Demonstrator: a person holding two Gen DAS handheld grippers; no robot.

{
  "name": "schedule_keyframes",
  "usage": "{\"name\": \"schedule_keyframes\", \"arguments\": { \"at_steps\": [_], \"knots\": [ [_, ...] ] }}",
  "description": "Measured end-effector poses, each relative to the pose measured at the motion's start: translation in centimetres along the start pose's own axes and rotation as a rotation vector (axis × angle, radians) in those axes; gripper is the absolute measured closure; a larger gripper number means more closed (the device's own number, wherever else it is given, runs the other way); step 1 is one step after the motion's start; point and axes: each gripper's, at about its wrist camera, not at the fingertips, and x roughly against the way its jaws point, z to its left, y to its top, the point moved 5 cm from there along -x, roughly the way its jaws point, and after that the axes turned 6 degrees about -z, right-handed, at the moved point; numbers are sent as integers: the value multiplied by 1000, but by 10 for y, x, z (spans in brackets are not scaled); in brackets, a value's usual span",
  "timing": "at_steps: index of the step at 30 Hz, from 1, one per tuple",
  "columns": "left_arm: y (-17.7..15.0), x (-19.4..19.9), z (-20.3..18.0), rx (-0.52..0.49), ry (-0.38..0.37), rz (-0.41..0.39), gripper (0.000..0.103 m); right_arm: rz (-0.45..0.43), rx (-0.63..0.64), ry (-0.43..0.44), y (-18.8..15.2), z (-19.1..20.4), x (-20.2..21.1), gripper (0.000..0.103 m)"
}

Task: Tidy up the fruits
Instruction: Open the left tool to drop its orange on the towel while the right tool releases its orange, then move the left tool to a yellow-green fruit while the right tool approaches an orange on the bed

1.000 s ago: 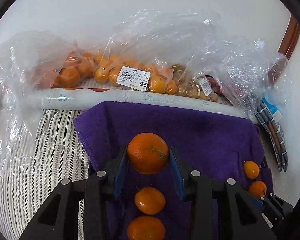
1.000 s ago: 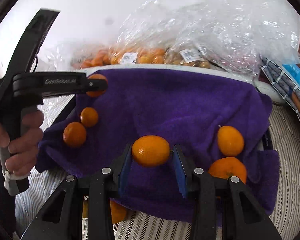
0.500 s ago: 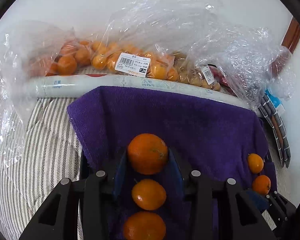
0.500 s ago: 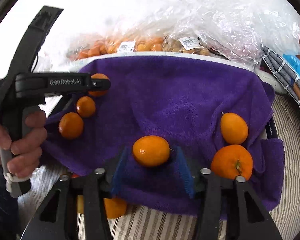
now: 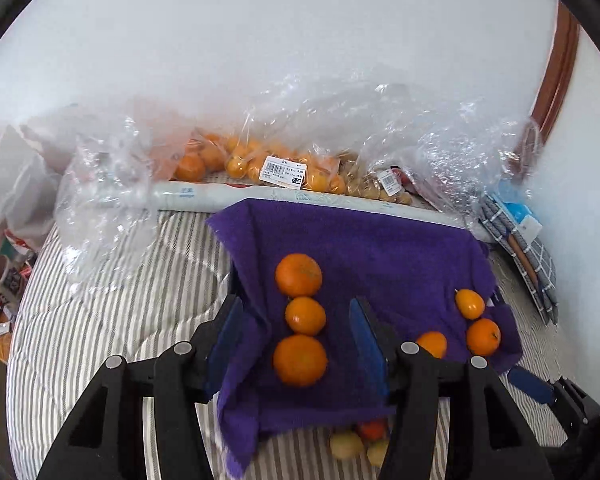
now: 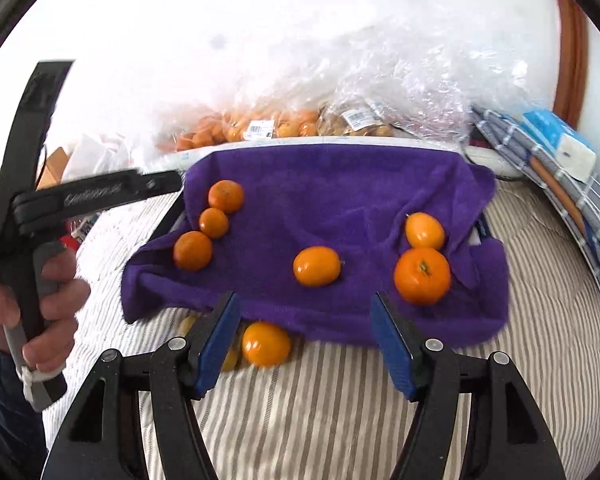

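Both jaws had just been opening, nothing pinched – left gripper over three round oranges; only the right gripper view showed the hand at nine o'clock – soft purple towel.

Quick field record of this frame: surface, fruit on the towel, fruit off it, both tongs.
surface: purple towel on striped bedding
left row: three oranges
right group: three oranges
off towel: orange at front edge
bagged fruit: behind the towel
left tongs: open, empty, just opened
right tongs: open, empty, just opened
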Motion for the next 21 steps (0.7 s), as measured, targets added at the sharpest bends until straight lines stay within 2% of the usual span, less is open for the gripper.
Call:
{"name": "schedule_keyframes", "arguments": {
  "at_steps": [5, 8, 13, 19, 21],
  "knots": [
    [-22, 37, 4, 1, 13, -15, 50, -66, -29, -107, -9, -5, 30, 36],
    [-38, 56, 5, 3, -24, 8, 51, -30, -46, -146, -19, -9, 40, 37],
    [-63, 83, 6, -29, -19, -13, 51, -8, -39, -153, -39, -7, 54, 37],
    [-97, 96, 10, -60, -1, 25, 51, -13, -21, -160, -61, -2, 68, 37],
    [-106, 97, 10, -52, -9, 36, 55, -25, -32, -169, -66, -3, 73, 38]
  ]
}}
